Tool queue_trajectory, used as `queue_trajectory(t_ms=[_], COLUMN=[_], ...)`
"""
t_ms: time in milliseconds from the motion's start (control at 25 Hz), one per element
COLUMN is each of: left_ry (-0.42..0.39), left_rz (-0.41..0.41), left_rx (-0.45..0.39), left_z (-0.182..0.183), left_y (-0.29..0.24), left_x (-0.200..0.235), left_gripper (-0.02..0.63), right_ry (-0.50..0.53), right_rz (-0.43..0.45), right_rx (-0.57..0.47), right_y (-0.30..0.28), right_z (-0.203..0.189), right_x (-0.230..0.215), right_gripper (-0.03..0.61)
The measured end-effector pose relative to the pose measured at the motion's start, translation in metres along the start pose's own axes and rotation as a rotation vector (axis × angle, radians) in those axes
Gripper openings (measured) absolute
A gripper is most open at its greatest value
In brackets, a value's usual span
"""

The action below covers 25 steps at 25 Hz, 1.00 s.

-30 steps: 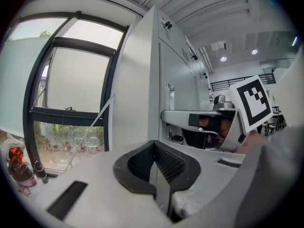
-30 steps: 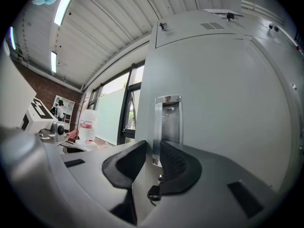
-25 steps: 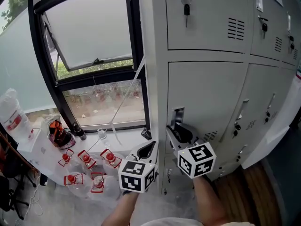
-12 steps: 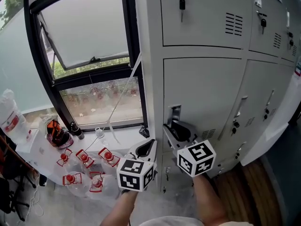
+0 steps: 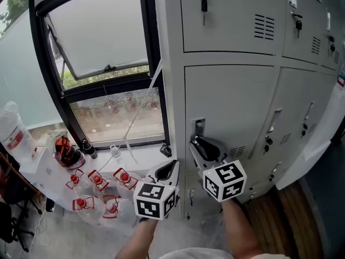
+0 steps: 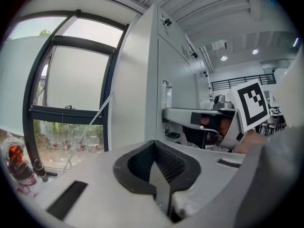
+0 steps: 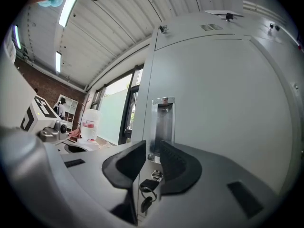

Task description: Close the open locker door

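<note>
The grey locker door (image 5: 232, 112) in the middle row looks flush with its neighbours. Its metal handle recess (image 5: 198, 127) sits by the door's left edge. My right gripper (image 5: 197, 143) points level at the door just under that recess, touching or nearly touching it. In the right gripper view its jaws (image 7: 152, 148) stand a little apart. The recess (image 7: 162, 122) and a hanging key (image 7: 147, 194) show through the gap, and nothing is pressed between the pads. My left gripper (image 5: 172, 167) hangs lower left by the locker's side, shut and empty (image 6: 153, 146).
A dark-framed window (image 5: 102, 36) fills the wall left of the lockers. Several red-capped bottles (image 5: 99, 179) lie on plastic on the floor below it. More locker doors with keys (image 5: 204, 5) stand above and to the right. Wooden floor (image 5: 291, 215) shows at the lower right.
</note>
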<state>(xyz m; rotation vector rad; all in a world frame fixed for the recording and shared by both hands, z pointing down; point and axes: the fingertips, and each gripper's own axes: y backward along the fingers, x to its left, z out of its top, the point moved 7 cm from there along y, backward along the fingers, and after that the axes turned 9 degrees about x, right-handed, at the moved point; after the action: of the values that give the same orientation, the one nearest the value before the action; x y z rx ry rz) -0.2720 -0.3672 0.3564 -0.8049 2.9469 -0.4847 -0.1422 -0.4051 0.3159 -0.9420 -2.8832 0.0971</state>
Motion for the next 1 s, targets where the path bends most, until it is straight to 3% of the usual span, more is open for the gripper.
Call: queue_trajectory(t_ms=[520,1000], left_ry=[-0.007,0.037], left_rz=[0.016,0.071], left_rx=[-0.001,-0.021], left_z=[-0.001,-0.002], left_y=[0.003,0.003], left_x=[-0.041,-0.097], left_gripper=[0.008,0.008], right_ry=[-0.030,-0.021], right_rz=[-0.042,-0.023], right_rx=[-0.005,0.052], right_y=[0.055,0.117], right_z=[-0.010,-0.028], right_x=[-0.013,-0.033], right_gripper=[0.077,0.043])
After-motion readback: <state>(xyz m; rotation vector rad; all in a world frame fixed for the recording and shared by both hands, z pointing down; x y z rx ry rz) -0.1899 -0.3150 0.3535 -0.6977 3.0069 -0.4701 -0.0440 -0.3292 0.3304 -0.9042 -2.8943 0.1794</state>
